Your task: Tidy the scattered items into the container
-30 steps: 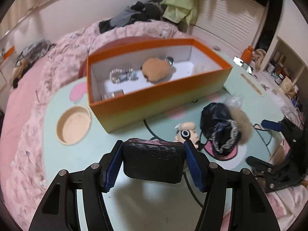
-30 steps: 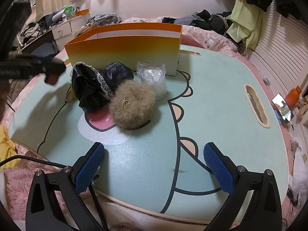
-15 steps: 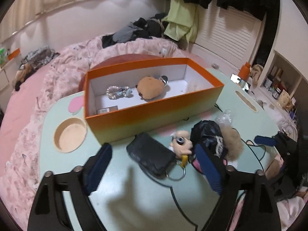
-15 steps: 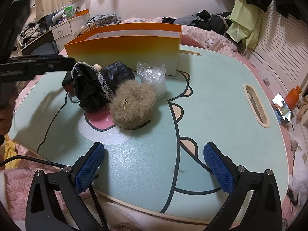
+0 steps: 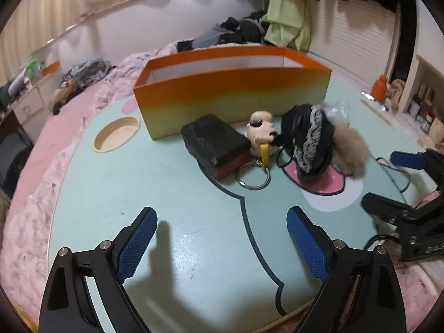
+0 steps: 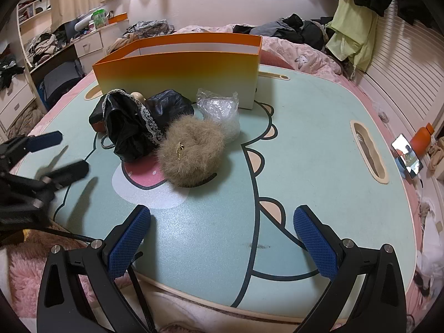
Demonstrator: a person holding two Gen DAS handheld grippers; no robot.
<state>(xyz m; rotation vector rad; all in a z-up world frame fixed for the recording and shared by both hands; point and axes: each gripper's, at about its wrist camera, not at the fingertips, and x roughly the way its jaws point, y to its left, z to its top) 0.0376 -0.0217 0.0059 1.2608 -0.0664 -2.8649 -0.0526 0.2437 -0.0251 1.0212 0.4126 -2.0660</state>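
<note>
Both my hand-held grippers, left (image 5: 220,238) and right (image 6: 222,240), spread, empty. Box (image 5: 230,94) contents hidden. Black case (image 5: 215,141), keychain (image 5: 262,136), black pouch (image 6: 133,122), fur scrunchie (image 6: 193,152), plastic bag (image 6: 220,111) left on tabletop (image 6: 305,144).

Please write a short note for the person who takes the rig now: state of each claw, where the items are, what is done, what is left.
Left claw: open, empty, above the table.
Right claw: open, empty, near the table's front edge.
Orange box: at the back of the table; its inside is hidden from here.
Still outside, in front of the box: black case, character keychain, black lace pouch, furry scrunchie, clear plastic bag.
Left: put all five in the box.
</note>
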